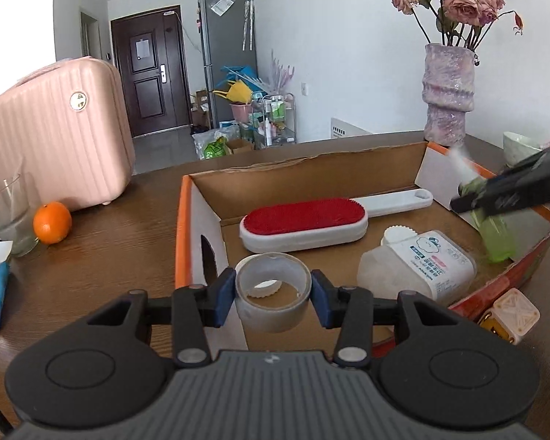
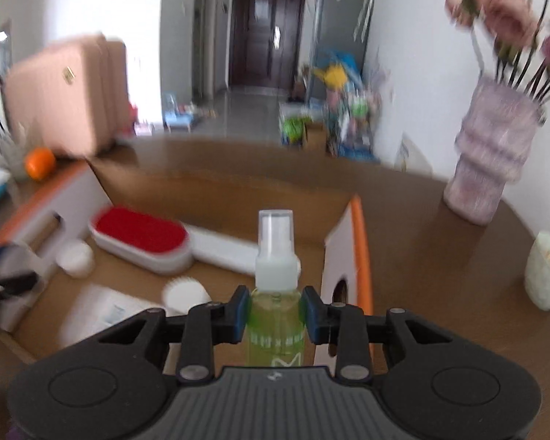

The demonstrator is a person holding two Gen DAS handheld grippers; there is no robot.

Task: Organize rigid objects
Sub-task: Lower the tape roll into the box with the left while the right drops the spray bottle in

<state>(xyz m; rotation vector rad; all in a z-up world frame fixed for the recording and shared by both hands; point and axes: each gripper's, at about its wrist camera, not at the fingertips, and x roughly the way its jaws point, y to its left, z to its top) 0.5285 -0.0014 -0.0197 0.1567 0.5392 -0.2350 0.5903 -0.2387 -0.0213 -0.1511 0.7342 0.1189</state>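
A roll of translucent grey tape [image 1: 272, 289] is held between the blue pads of the left hand-held gripper [image 1: 273, 295] at the lower centre of the left wrist view, hanging over the near edge of an open cardboard box with orange-and-white sides [image 1: 187, 227]; both pads touch the roll's sides. A green transparent spray bottle with a white nozzle and clear cap [image 2: 277, 289] is clamped upright in the right hand-held gripper [image 2: 276, 313] at the lower centre of the right wrist view, over the box's right-hand part. In the left wrist view the same bottle [image 1: 497, 234] is seen at the right edge, tilted, above the box's right wall, gripped by the black right hand-held gripper [image 1: 471, 196].

Inside the box, a white lint brush with a red pad [image 1: 304, 225] lies across the middle, and a white plastic jar with a ribbed lid and blue printed label [image 1: 418, 264] lies on its side at the lower right. A small cream and orange cube-shaped box [image 1: 511, 315] is seen just outside the box's near right corner.

On the brown wooden tabletop [image 1: 102, 256], an orange [image 1: 52, 222] sits at the left beside a clear glass [image 1: 7, 216], with a pink ribbed suitcase [image 1: 55, 139] behind. A mottled purple vase of dried roses [image 1: 449, 95] stands at the upper right, near a pale bowl [image 1: 520, 148].
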